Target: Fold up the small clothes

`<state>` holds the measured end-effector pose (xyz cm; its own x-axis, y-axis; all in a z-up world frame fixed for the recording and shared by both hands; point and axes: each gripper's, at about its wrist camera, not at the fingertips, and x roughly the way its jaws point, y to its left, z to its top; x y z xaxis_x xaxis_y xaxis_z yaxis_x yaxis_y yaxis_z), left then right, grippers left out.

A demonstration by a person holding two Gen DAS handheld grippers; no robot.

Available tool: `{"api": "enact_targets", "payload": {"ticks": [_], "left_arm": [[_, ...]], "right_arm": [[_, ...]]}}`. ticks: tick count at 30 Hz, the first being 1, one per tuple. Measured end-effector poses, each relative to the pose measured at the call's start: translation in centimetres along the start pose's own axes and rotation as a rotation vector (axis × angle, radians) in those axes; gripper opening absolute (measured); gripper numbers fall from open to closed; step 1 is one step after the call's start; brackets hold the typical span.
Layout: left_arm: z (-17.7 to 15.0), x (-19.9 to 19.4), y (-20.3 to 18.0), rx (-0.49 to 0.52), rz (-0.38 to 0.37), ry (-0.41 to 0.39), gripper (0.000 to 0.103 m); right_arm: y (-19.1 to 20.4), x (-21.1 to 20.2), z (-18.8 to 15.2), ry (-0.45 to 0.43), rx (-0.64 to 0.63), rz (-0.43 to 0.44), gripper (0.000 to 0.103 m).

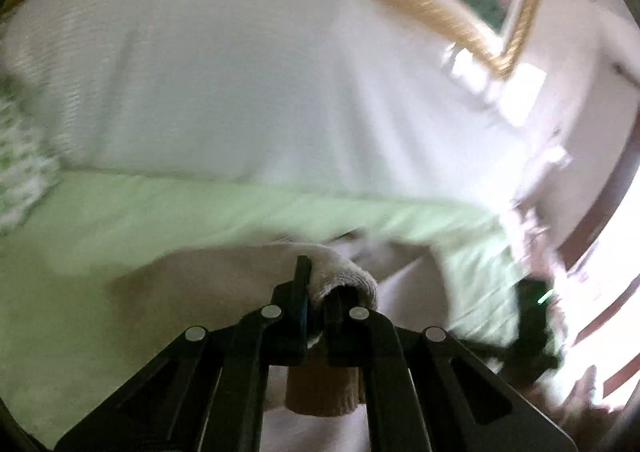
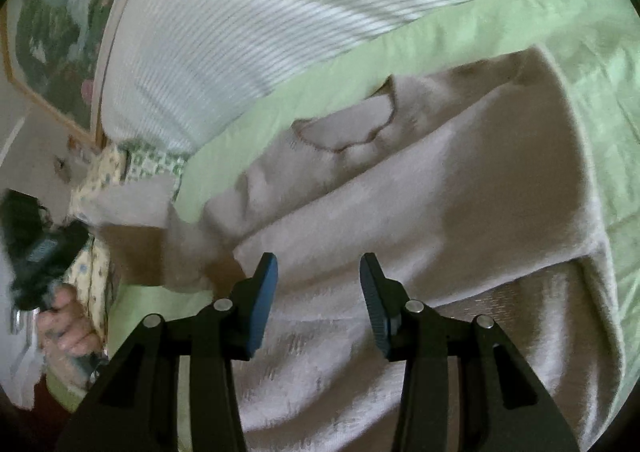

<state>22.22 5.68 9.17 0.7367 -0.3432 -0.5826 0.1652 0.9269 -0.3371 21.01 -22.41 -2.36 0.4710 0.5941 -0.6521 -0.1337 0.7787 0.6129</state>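
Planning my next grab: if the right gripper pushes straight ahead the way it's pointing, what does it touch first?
Most likely the beige garment spread on the green sheet; the open right gripper points down at its flat body. Depth is unclear.

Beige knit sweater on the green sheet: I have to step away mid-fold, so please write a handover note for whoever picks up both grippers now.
Left gripper: shut on a ribbed cuff of the beige knit sweater, lifted off the pale green bedsheet.
Right gripper: open, nothing between its fingers, over the sweater's lower body.
Sweater: spread on the sheet, neckline toward the white striped pillow.
Done: cuff grasped.
Left: lay the sleeve across the body, then fold the rest.
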Motion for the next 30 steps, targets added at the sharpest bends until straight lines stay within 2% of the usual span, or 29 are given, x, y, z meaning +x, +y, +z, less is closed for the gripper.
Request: {"api": "enact_targets", "payload": {"ticks": [1,3,4,5,6,8,10,13,17,20,23,25,27,28,29,30], "left_arm": [[-0.1,1.7,-2.9,0.007,-0.058,-0.006,0.004],[-1.0,4.7,-5.7,0.030,-0.065,0.025,0.012],[-1.8,6.8,-6.8,0.045,-0.060,0.072,0.015],[-3.1,9.0,-7.7,0.062,-0.049,0.132,0.023],[-4.5,10.5,-8.1,0.077,-0.023,0.176,0.039],[-6.3,11.7,-7.8,0.094,0.015,0.215,0.055],[-7.9,11.1,-5.7,0.095,0.045,0.234,0.056],[-10.4,8.7,-1.5,0.084,0.123,0.245,0.064],[-13.4,5.4,4.4,0.118,0.307,0.251,0.071],[-14.8,5.5,8.5,0.118,0.424,0.294,0.071],[-15.0,6.5,10.8,0.086,0.468,0.306,0.071],[-14.9,7.5,11.1,0.091,0.483,0.315,0.071],[-15.1,9.0,11.1,0.121,0.520,0.342,0.073],[-15.4,9.8,11.4,0.116,0.553,0.354,0.073],[-15.4,10.2,11.4,0.103,0.559,0.356,0.073],[-15.3,10.7,11.5,0.085,0.558,0.350,0.070]], "right_arm": [[-0.4,-0.4,0.1,-0.015,0.016,-0.005,0.045],[-1.1,-0.9,0.2,-0.035,0.036,-0.022,0.045],[-1.7,-1.1,0.3,-0.042,0.055,-0.033,0.045],[-2.1,-1.2,0.4,-0.045,0.068,-0.040,0.045],[-2.5,-1.3,0.4,-0.049,0.081,-0.055,0.045],[-3.7,-1.7,0.5,-0.063,0.105,-0.102,0.045],[-4.7,-2.0,0.6,-0.068,0.121,-0.122,0.045],[-6.1,-2.3,0.6,-0.072,0.141,-0.147,0.051],[-7.2,-2.4,0.5,-0.072,0.196,-0.140,0.056],[-7.0,-2.1,0.4,-0.056,0.220,-0.106,0.057],[-5.2,-0.5,0.9,-0.020,0.212,-0.067,0.058],[-4.3,1.3,1.3,0.029,0.220,-0.154,0.062],[-4.5,3.2,2.0,0.063,0.250,-0.261,0.062],[-4.8,3.8,2.3,0.064,0.265,-0.283,0.062],[-5.2,4.4,2.5,0.060,0.291,-0.294,0.059],[-5.6,4.9,2.7,0.061,0.308,-0.294,0.036]]}}
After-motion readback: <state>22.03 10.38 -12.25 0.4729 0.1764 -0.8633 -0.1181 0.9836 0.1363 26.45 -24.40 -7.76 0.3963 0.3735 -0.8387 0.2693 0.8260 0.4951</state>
